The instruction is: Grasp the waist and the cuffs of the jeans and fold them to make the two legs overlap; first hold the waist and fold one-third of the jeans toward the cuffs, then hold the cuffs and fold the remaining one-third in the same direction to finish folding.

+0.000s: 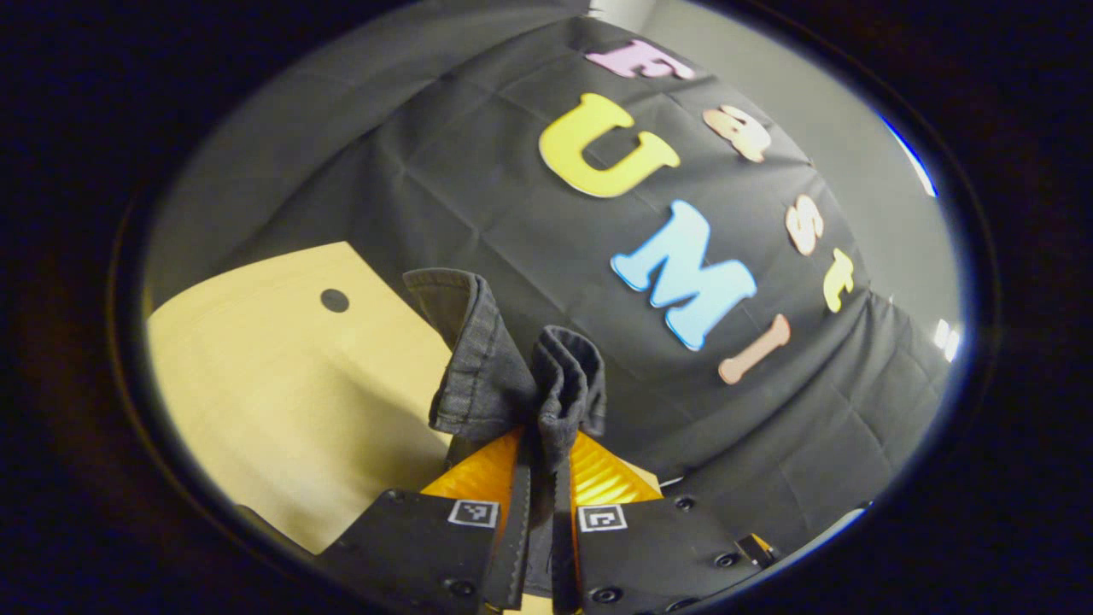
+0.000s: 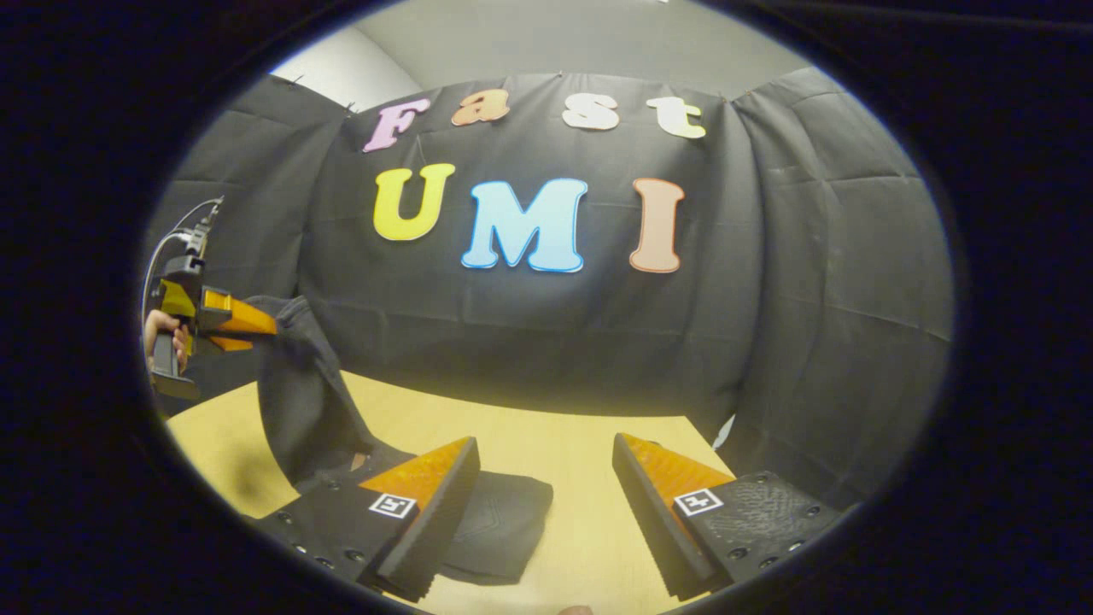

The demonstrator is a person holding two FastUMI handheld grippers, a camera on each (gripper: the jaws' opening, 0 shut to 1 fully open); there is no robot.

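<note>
- Left gripper clamped on bunched jeans, lifted above the table.
- Right gripper fingers apart, holding nothing; jeans hang at its 10 o'clock, their lower part lying on the table.
- Hand at 9 o'clock.

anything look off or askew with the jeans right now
Yes: the jeans hang lopsided. The left tongs pinch a bunched fold and hold it above the table, while the right tongs stand open and empty, so the other end sags in a heap.
</note>
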